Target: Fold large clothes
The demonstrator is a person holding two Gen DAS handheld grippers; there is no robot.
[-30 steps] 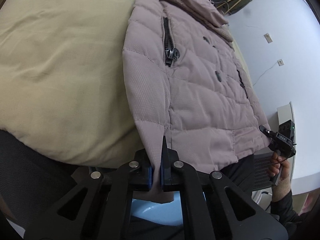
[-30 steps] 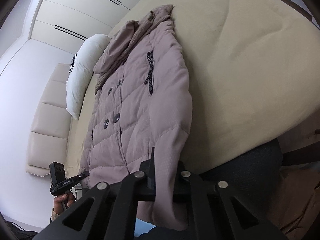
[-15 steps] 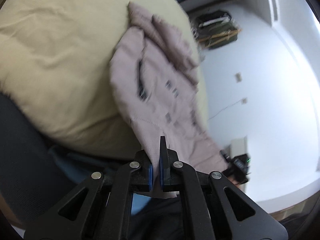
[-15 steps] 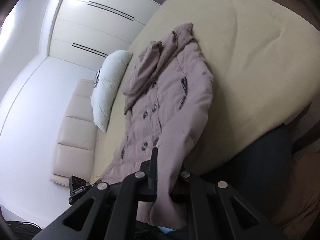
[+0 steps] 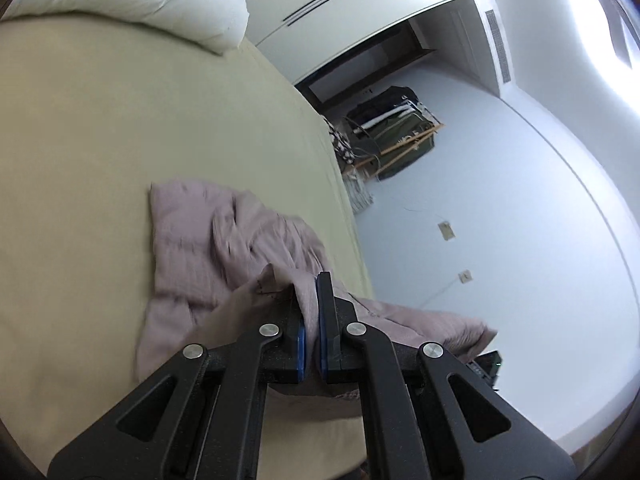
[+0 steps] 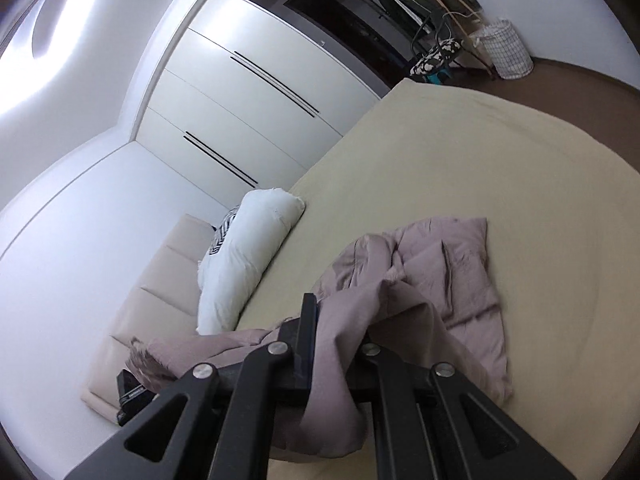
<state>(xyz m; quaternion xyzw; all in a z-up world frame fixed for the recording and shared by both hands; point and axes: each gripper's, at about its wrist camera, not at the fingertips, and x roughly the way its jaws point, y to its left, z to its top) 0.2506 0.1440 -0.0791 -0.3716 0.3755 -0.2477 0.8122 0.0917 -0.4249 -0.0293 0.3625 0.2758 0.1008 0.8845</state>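
A mauve quilted jacket [image 5: 224,248] lies bunched on the beige bed [image 5: 120,140], its hem raised off the sheet. My left gripper [image 5: 310,300] is shut on one hem corner, with fabric pinched between its blue pads. In the right wrist view the same jacket [image 6: 448,280] drapes forward over itself, and my right gripper [image 6: 336,320] is shut on the other hem corner, cloth hanging down over its fingers. The hem stretches between the two grippers, and the jacket's front and buttons are hidden under the fold.
A white pillow [image 6: 248,256] lies at the head of the bed beside a padded beige headboard [image 6: 160,292]. White wardrobe doors [image 6: 256,104] stand behind. A clothes rack [image 5: 396,132] and a checked laundry basket [image 6: 508,52] stand past the bed's far side.
Both grippers rose and swept forward over the bed with the hem in their grip. The jacket, flat and face up before, now folds over itself and bunches.
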